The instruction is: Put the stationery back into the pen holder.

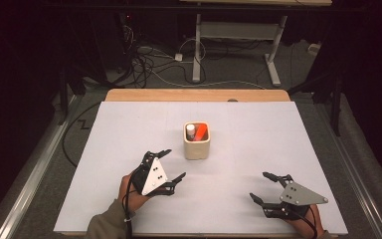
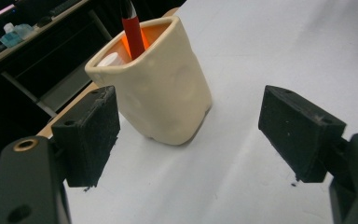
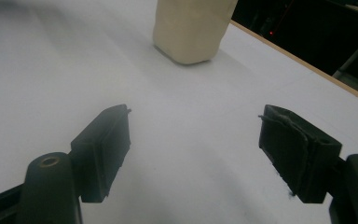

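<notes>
cup [image 1: 197, 144]: cream ceramic, upright mid-sheet, holding a red marker [image 2: 133, 29] and what may be a white-capped tube [image 1: 190, 129] | left gripper [image 1: 171, 165]: jaws wide, just beside cup, so I can straddle it | right gripper [image 1: 264, 186]: jaws wide, holding nothing, well apart from cup, parked clear

You've got the white table sheet [image 1: 129, 129] under and all around your left gripper [image 1: 175, 163] and right gripper [image 1: 258, 185]. Ahead of both, a bare wooden strip [image 1: 179, 94] edges the far side. Farther ahead, tangled cables [image 1: 144, 62] lie on the floor beside a white-legged desk frame [image 1: 196, 50].
</notes>
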Motion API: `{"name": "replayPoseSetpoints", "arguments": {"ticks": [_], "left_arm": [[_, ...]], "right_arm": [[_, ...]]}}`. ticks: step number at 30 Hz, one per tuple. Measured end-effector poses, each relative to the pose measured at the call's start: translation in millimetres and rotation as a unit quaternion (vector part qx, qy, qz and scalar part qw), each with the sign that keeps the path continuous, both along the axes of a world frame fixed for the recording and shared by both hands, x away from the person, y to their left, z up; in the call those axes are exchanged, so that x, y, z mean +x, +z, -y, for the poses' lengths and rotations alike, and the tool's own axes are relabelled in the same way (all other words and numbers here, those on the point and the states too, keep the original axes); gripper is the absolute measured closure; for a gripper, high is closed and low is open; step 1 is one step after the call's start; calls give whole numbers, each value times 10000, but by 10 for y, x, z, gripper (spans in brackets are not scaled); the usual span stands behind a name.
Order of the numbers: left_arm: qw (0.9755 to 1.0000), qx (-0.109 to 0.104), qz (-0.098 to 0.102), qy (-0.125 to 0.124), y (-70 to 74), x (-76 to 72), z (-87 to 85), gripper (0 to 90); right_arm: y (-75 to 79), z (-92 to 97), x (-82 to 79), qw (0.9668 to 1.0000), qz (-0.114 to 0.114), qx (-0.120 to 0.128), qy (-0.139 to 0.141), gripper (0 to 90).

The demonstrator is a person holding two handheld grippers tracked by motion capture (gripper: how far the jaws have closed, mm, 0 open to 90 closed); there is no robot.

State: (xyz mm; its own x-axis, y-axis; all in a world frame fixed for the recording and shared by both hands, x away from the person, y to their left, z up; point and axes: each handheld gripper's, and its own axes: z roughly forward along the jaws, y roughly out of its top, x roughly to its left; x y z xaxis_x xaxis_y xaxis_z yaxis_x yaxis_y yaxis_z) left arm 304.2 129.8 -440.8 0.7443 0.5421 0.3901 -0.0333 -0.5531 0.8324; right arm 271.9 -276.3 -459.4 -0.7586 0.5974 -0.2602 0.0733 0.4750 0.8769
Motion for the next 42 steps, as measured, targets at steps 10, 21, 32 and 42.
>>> {"name": "replayPoseSetpoints", "arguments": {"ticks": [10, 21, 32, 42], "left_arm": [[9998, 173, -10, 93, -69, -111, -142, 201], [9994, 234, -99, 243, -165, -202, -412, 201], [9978, 248, -385, 485, -278, -259, -644, 201], [9953, 117, -722, 643, -389, -303, -859, 201]], "right_arm": [[-2, -8, -1, 10000, 15, 7, -20, 250], [-12, -23, 4, 10000, 21, -20, -43, 247], [-17, -23, 9, 10000, 8, -39, -73, 244], [-16, 1, 12, 9999, 26, -26, -145, 238]]}}
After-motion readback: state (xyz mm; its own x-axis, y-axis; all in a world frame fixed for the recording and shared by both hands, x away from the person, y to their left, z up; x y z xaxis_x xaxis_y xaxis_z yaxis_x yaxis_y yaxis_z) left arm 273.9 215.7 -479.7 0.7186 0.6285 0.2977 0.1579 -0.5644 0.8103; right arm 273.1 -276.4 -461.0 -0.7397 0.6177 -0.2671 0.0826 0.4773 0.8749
